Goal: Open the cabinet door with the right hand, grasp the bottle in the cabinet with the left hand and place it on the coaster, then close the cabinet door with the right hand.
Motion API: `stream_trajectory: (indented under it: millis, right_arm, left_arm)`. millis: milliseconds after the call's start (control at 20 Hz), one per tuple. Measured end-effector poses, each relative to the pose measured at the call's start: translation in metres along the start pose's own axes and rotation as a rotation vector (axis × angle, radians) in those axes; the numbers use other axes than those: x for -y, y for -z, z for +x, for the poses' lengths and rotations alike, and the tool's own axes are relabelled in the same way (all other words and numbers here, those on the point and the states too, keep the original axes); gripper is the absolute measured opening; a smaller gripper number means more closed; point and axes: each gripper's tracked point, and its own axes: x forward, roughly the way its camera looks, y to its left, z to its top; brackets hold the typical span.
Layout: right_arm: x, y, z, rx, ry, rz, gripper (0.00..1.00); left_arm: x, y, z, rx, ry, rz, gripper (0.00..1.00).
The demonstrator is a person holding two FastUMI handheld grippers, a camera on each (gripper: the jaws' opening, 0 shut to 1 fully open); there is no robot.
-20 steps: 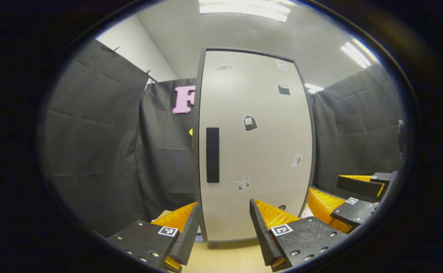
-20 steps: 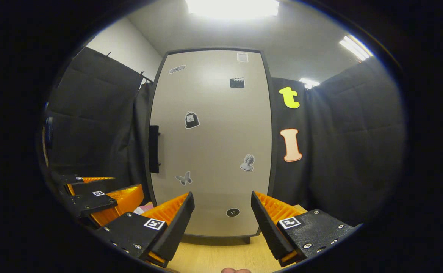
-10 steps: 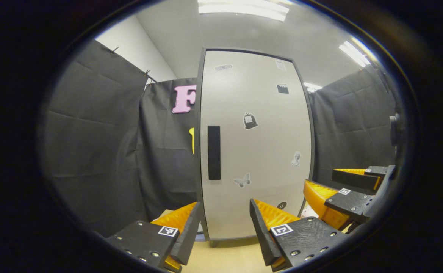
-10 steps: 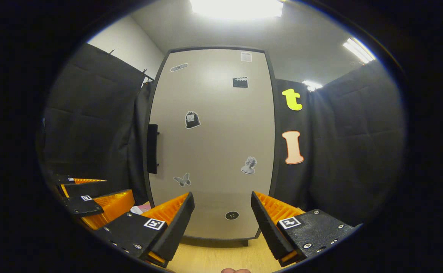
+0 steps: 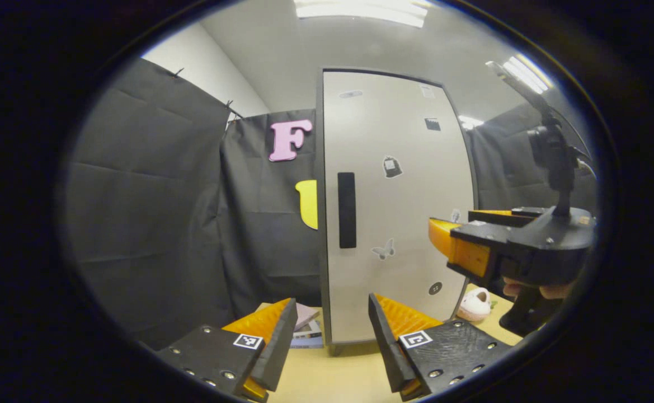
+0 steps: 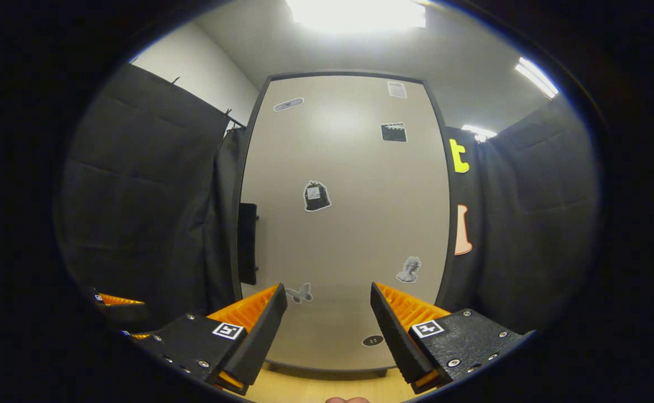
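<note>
Since a second earlier you had carried the right gripper (image 6: pixel 327 330) up and forward toward the cabinet door (image 6: pixel 349 224), which now loomed larger in the right gripper view; in the left gripper view it had risen to handle height. Its fingers stood wide apart, holding nothing. Your left gripper (image 5: pixel 327 341) hung back, equally spread and empty. You were in the opening step, I judge: the door was shut, so the bottle stayed hidden behind it. Next you needed to swing the right gripper leftward to the dark vertical handle (image 6: pixel 247 243) on the door's left edge and close on it. On the table (image 5: pixel 332 380), a stack of books (image 5: pixel 307 327) lay by the cabinet's left foot and a small pale object (image 5: pixel 475 305) to its right; neither blocked the handle.
</note>
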Motion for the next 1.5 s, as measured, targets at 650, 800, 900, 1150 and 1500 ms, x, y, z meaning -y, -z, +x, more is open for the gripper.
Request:
stream_trajectory:
  millis: [650,800,900,1150,1500]
  right_arm:
    - [-0.108,0.015,0.101,-0.058,-0.132,-0.053,0.95]
    - [-0.113,0.022,0.117,-0.091,-0.132,-0.018,0.88]
    - [-0.117,0.018,0.121,-0.102,-0.152,0.015,0.61]
    - [-0.117,0.021,0.119,-0.134,-0.193,-0.003,0.27]
    - [-0.118,0.021,0.105,-0.174,-0.285,0.003,0.21]
  left_arm:
    - [-0.068,0.049,-0.058,-0.083,-0.094,0.009,0.73]
    - [-0.078,0.056,-0.065,-0.096,-0.115,-0.001,0.73]
    - [-0.086,0.060,-0.066,-0.099,-0.133,-0.014,0.73]
    - [-0.104,0.063,-0.070,-0.102,-0.173,-0.040,0.73]
    - [-0.113,0.048,-0.069,-0.071,-0.189,-0.010,0.73]
